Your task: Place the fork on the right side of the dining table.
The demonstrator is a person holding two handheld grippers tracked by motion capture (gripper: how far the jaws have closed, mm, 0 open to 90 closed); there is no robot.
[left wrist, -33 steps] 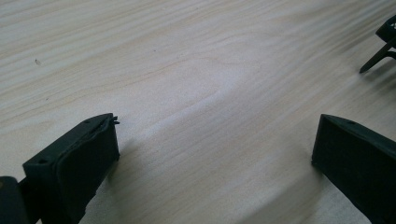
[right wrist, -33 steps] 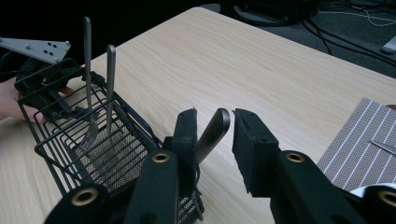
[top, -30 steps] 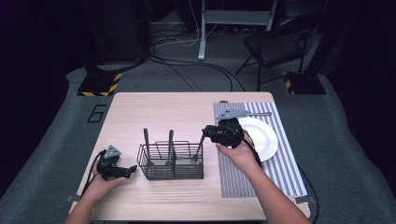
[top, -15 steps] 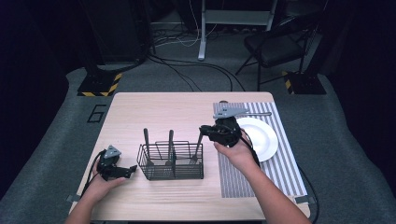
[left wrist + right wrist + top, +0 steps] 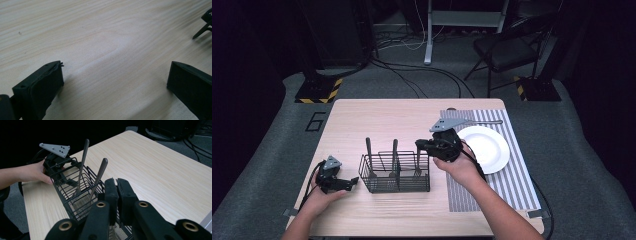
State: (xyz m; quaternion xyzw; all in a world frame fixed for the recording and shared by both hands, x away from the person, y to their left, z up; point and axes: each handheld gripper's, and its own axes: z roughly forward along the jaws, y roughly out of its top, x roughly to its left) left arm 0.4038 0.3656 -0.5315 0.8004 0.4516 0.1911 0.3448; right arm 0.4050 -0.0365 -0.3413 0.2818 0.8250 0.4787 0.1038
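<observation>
The wire cutlery basket (image 5: 395, 172) is standing on the wooden bench (image 5: 402, 117) and is serving as the reference point. Two utensil handles (image 5: 83, 157) are leaning upright in the basket's left and middle compartments. A third utensil (image 5: 418, 159) is standing in the right-hand compartment, under the right gripper.

The right gripper (image 5: 419, 145) is hovering over the basket's right end; its jaws have just been closing and are now standing together, and whether they are pinching the third utensil's handle cannot be told.

The left gripper (image 5: 353, 182) is resting on the bench just left of the basket, with its jaws standing wide apart over bare wood and nothing between them.

A white plate (image 5: 486, 148) is lying on a striped placemat (image 5: 512, 180) to the right of the basket.
</observation>
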